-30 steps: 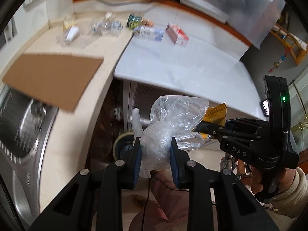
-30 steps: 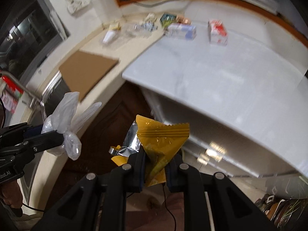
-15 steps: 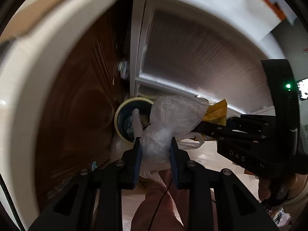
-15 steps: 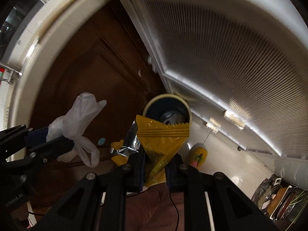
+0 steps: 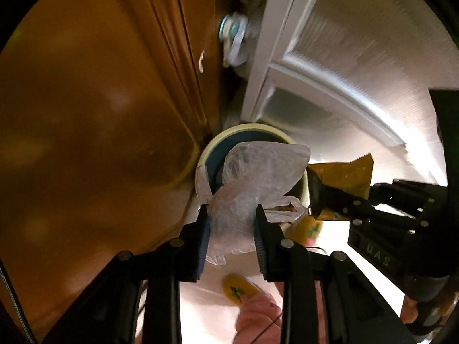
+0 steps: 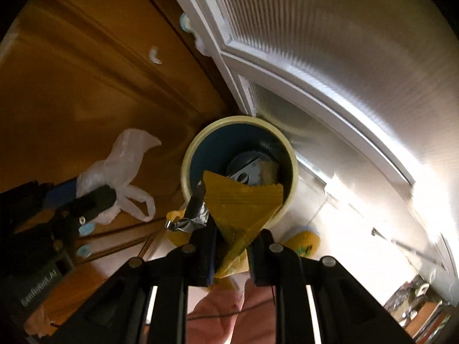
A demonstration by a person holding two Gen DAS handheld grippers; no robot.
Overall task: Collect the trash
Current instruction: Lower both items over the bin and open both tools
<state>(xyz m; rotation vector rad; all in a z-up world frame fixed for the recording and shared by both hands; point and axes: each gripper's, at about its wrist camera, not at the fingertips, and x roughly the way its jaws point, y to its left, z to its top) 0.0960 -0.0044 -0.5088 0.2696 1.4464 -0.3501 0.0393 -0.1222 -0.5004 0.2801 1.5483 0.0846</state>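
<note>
My left gripper [image 5: 231,215] points straight down over a round bin with a cream rim [image 5: 206,154] and blue inside. A crumpled clear plastic bag [image 5: 258,169] fills the gap between its pads; the jaws are opening. My right gripper [image 6: 233,235] has a yellow snack wrapper [image 6: 241,203] between its fingers, its top over the bin's rim [image 6: 186,166]; these jaws are opening too. Grey scraps [image 6: 246,169] lie in the bin. Each view shows the other gripper: the right gripper [image 5: 315,195] with the wrapper [image 5: 344,175], the left gripper [image 6: 112,197] with the bag [image 6: 120,160].
A brown wooden cabinet door [image 5: 100,114] stands left of the bin, and a white ribbed panel [image 5: 358,57] rises behind it on the right. The person's yellow slippers [image 5: 238,289] [image 6: 304,243] and pink trouser leg [image 5: 258,315] are on the pale floor below the grippers.
Both grippers have dropped from counter height down to just over the bin, carrying the bag and the wrapper. The counter has left both views and the bin looms larger.
</note>
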